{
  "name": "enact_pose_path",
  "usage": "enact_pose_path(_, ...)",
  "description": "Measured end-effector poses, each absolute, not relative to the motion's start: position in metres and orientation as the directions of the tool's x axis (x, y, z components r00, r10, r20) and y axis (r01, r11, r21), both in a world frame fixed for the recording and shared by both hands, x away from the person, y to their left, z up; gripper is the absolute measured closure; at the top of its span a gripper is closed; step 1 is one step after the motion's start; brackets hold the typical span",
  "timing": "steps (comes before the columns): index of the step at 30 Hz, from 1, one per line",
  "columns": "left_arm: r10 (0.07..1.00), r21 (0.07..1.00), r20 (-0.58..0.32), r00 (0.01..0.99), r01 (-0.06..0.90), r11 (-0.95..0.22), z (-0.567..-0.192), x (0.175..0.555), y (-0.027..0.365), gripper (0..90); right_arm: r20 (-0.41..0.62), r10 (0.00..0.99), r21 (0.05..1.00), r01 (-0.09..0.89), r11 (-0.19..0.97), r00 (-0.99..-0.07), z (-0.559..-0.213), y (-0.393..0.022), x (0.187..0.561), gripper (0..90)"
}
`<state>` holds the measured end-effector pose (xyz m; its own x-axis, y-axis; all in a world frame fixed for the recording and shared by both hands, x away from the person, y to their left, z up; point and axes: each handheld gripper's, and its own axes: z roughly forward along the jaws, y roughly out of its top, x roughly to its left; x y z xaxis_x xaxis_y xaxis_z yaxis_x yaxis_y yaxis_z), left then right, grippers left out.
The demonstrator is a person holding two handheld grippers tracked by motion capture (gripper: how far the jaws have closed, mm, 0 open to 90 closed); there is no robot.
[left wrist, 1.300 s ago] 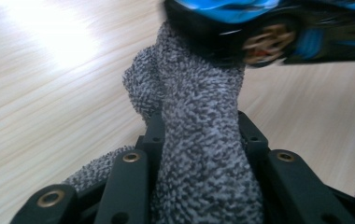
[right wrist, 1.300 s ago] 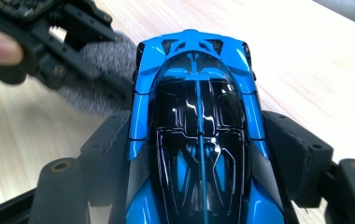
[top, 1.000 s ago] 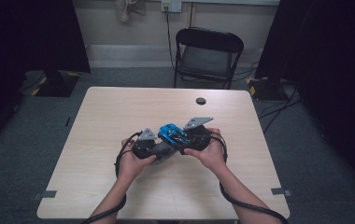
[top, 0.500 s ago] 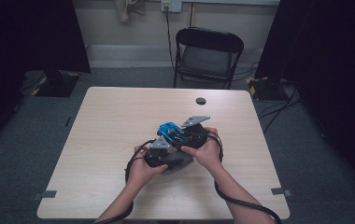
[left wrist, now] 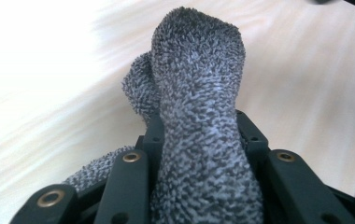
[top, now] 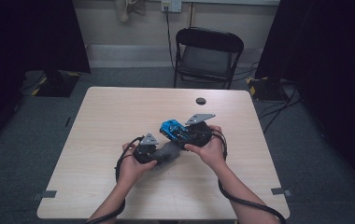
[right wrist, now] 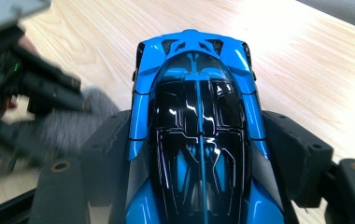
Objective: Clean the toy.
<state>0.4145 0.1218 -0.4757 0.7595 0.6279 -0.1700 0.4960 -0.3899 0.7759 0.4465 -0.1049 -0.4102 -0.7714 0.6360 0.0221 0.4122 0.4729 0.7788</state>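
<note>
Pale wood-grain tabletop (top: 119,121), square with rounded corners. Small dark round disc (top: 201,101) lying flat near the far edge, well beyond the right tool (top: 185,134). Grey fuzzy cloth (top: 168,151) resting by the left tool (top: 159,156).

Speckled grey cloth (left wrist: 199,116), blue-black toy car (right wrist: 196,126)
</note>
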Motion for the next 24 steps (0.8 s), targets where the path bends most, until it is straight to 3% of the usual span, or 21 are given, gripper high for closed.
enact_pose_path(13,0.725,0.782,-0.128,0.677,0.519,-0.347,-0.467,0.429,0.156,64.3,0.025,0.626,0.78,0.407,0.476,-0.78,-0.409,-0.109,0.438,27.9)
enact_pose_path(24,0.762,0.804,-0.13,0.635,0.517,-0.294,-0.458,0.446,0.153,64.0,0.022,0.596,0.778,0.388,0.494,-0.802,-0.41,-0.103,0.427,27.9)
